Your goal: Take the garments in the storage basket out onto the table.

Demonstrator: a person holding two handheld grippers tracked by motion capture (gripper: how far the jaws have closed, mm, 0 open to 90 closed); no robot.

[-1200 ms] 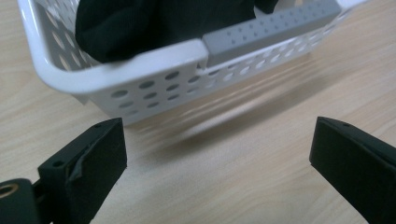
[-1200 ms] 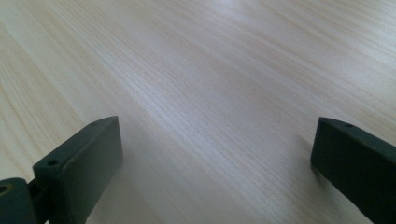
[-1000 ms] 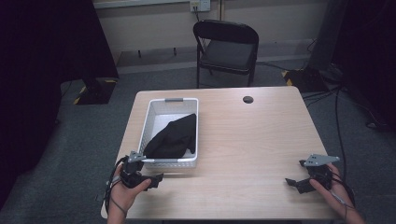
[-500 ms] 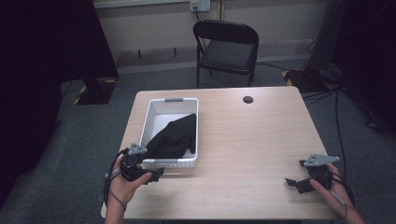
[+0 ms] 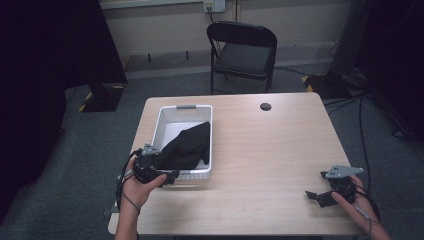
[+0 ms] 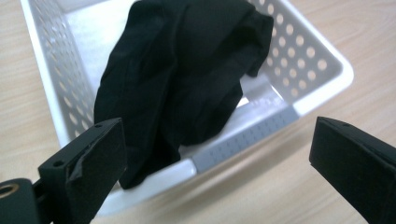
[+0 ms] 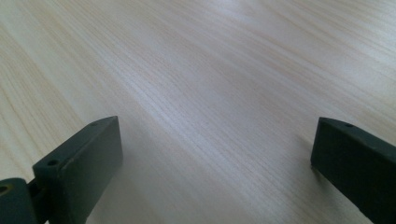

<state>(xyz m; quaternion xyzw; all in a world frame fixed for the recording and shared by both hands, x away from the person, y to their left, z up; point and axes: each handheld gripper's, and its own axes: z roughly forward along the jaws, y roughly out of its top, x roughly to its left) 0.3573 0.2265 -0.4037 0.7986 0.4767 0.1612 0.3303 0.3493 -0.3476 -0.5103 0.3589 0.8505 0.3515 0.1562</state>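
Far left, at the near corner of the pale wood-grain table (image 5: 280,145): left tongs (image 5: 170,176) held in a hand, jaws spread wide with nothing between them, aimed at the near end of the white perforated plastic basket (image 5: 167,115). From the left gripper view, same tongs (image 6: 219,163) framing the basket's near rim (image 6: 322,74), just short of it, not touching. Inside the basket, a crumpled black cloth garment (image 5: 187,147), heaped toward the near right corner, one fold draped up over the near rim (image 6: 187,79) and hanging slightly outside. No grip on the cloth yet.

Middle of the table: bare wood, a small dark round hole (image 5: 265,106) near the far edge. Beyond it, a black folding chair (image 5: 242,50) on the grey carpet.

Far right, near the front edge: right tongs (image 5: 325,196) in the other hand, likewise gaping and empty, low over bare wood (image 7: 210,93), well apart from the basket.

Judged from this: barely begun. Approach to the garment nearly made by the left side; grasp, lift out of the basket, and anything after all left to do.
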